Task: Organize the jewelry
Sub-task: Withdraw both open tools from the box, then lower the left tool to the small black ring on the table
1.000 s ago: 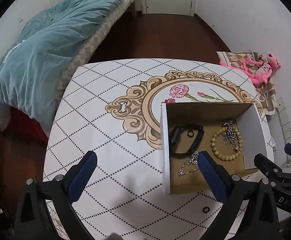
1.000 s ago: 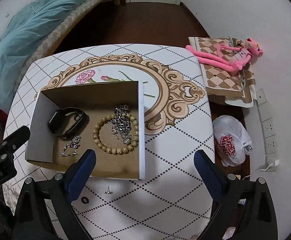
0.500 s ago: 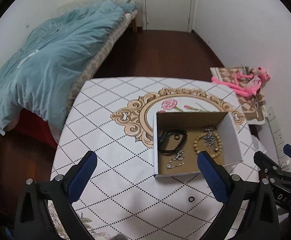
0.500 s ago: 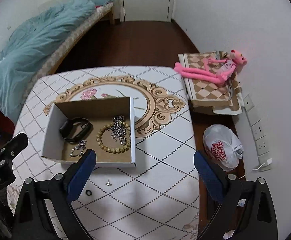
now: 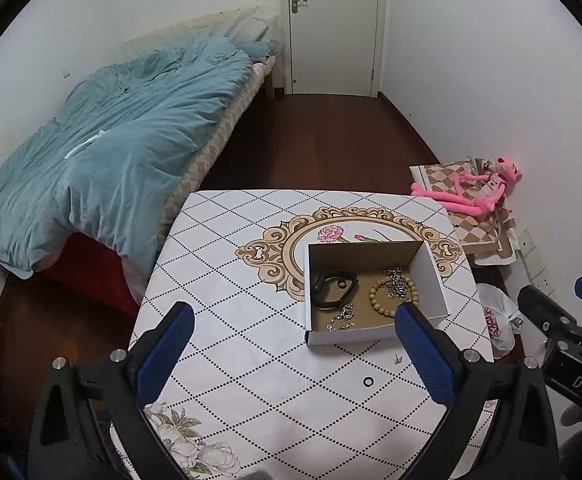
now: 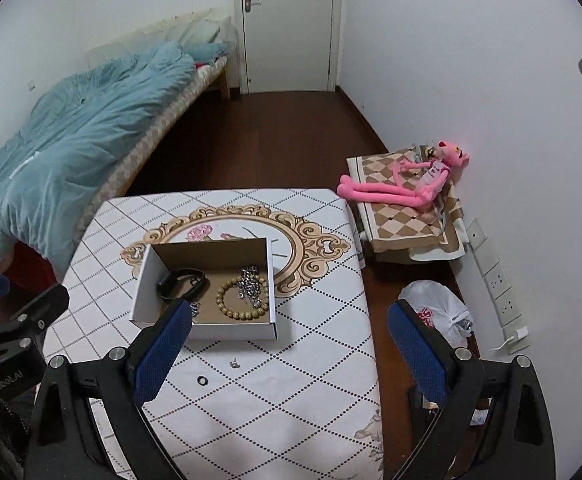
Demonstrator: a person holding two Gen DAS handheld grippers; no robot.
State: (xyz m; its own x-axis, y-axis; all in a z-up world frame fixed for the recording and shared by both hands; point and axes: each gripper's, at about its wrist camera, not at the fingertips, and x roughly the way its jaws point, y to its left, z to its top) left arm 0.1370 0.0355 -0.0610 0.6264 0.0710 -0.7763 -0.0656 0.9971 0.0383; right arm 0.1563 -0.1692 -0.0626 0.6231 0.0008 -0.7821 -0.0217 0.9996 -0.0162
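An open cardboard box (image 5: pixel 431 276) (image 6: pixel 143 276) sits on the patterned table. Inside lie a black band (image 5: pixel 333 290) (image 6: pixel 181 284), a wooden bead bracelet (image 5: pixel 391 296) (image 6: pixel 243 300), a silver chain (image 5: pixel 397 280) (image 6: pixel 251 280) and a small silver piece (image 5: pixel 341 318). A small black ring (image 5: pixel 367 381) (image 6: pixel 202 379) and a tiny stud (image 5: pixel 398 358) (image 6: pixel 234 363) lie on the table in front of the box. My left gripper (image 5: pixel 295 356) and right gripper (image 6: pixel 287 356) are both open, empty, and held high above the table's near side.
The table (image 5: pixel 231 300) (image 6: pixel 323 340) has a bed with a teal duvet (image 5: pixel 103 156) to its left. A pink plush toy (image 6: pixel 407 184) on a checkered mat and a white plastic bag (image 6: pixel 435 312) lie on the floor at the right. A door (image 5: pixel 333 24) is at the back.
Both grippers have pulled up and back from the box, so the table and box look smaller and more of the room shows. Both stayed open. The jewelry has not moved.
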